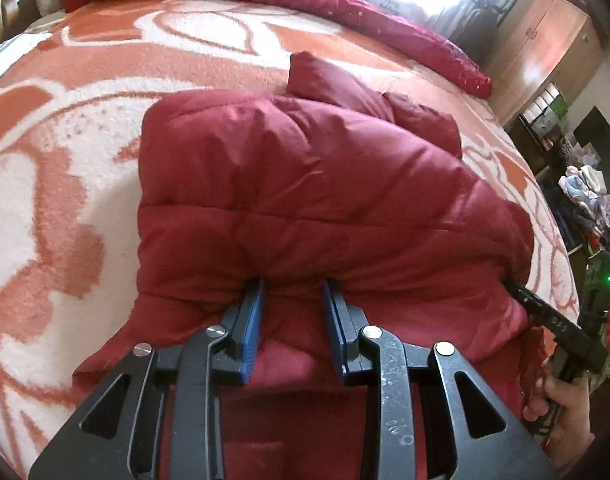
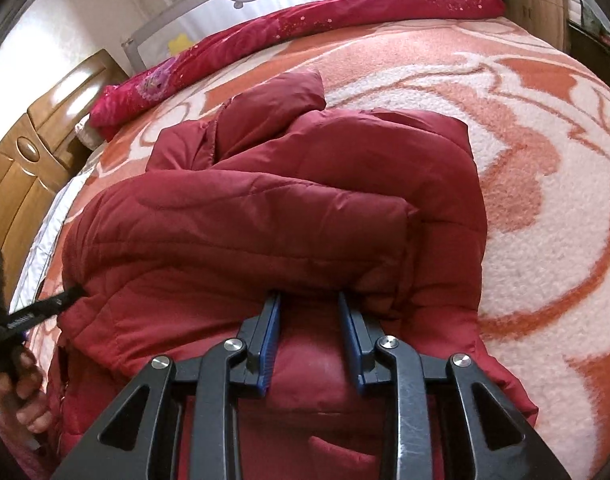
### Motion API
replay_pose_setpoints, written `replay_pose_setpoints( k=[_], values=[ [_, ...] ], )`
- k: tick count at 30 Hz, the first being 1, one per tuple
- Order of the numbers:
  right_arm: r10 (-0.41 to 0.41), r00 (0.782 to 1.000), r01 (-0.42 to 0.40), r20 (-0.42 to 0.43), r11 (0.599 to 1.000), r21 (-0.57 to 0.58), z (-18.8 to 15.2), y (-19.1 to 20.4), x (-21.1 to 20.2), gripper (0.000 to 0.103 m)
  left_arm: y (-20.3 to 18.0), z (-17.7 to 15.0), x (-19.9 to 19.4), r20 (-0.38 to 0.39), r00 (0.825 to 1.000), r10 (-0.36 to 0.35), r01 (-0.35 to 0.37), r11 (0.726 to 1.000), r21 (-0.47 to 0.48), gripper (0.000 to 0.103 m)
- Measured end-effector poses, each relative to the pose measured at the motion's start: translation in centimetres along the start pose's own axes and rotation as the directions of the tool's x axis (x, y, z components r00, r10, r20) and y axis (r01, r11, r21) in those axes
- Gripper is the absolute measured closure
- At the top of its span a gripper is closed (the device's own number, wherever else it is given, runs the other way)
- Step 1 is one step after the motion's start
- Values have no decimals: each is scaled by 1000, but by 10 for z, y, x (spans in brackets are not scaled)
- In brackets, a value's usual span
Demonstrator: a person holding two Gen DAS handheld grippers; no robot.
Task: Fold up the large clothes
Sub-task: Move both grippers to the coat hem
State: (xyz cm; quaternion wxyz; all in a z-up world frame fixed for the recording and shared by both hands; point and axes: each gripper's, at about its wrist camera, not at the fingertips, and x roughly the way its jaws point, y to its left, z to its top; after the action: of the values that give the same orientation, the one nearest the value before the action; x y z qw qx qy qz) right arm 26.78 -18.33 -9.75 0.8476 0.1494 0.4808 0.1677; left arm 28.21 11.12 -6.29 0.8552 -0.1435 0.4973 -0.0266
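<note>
A bed (image 1: 45,152) fills the room, spread with an orange-and-white patterned blanket (image 1: 85,80), and a crimson flowered quilt (image 1: 345,4) lies bunched along its far edge. A wooden wardrobe (image 1: 545,52) stands beyond the bed on the right.

In the left wrist view, a dark red padded jacket (image 1: 305,184) lies in the middle of the blanket, folded over into a thick bundle. The left claw (image 1: 293,292) has its blue pads partly apart, and a fold of the jacket's near edge is bunched between them, the tips pushed into the fabric. At the right, the right claw (image 1: 517,290) pokes into the same edge of the jacket; a hand (image 1: 561,404) holds its grip.

In the right wrist view, the jacket (image 2: 265,220) again sits centrally, a sleeve (image 2: 273,100) lying across its far part. The right claw (image 2: 309,300) stands partly open with the folded hem between its blue pads; whether they press it I cannot tell. At the left, the left claw (image 2: 71,293) enters the jacket's edge, held by a hand (image 2: 21,384). A wooden cabinet (image 2: 25,152) stands beside the bed.
</note>
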Motion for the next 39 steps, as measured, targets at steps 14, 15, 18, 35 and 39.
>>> replay_pose_setpoints(
  k=[14, 15, 18, 35, 39],
  values=[
    [-42, 999, 42, 4, 999, -20, -11, -3, -3, 71, -8, 3, 9, -15, 998, 53, -53, 998, 33, 75],
    [-48, 999, 48, 4, 999, -25, -11, -2, -3, 71, -8, 3, 9, -15, 998, 55, -54, 998, 32, 76],
    [-44, 999, 44, 12, 999, -26, -13, -3, -5, 71, -6, 3, 5, -21, 999, 44, -44, 999, 21, 76],
    [-6, 1000, 6, 5, 1000, 9, -10, -5, -14, 67, 7, -59, -106, 66, 996, 55, -54, 998, -28, 74],
    [40, 999, -41, 16, 998, 53, -15, -5, -36, 57, 19, -78, -124, 76, 994, 73, -70, 997, -42, 74]
  ],
)
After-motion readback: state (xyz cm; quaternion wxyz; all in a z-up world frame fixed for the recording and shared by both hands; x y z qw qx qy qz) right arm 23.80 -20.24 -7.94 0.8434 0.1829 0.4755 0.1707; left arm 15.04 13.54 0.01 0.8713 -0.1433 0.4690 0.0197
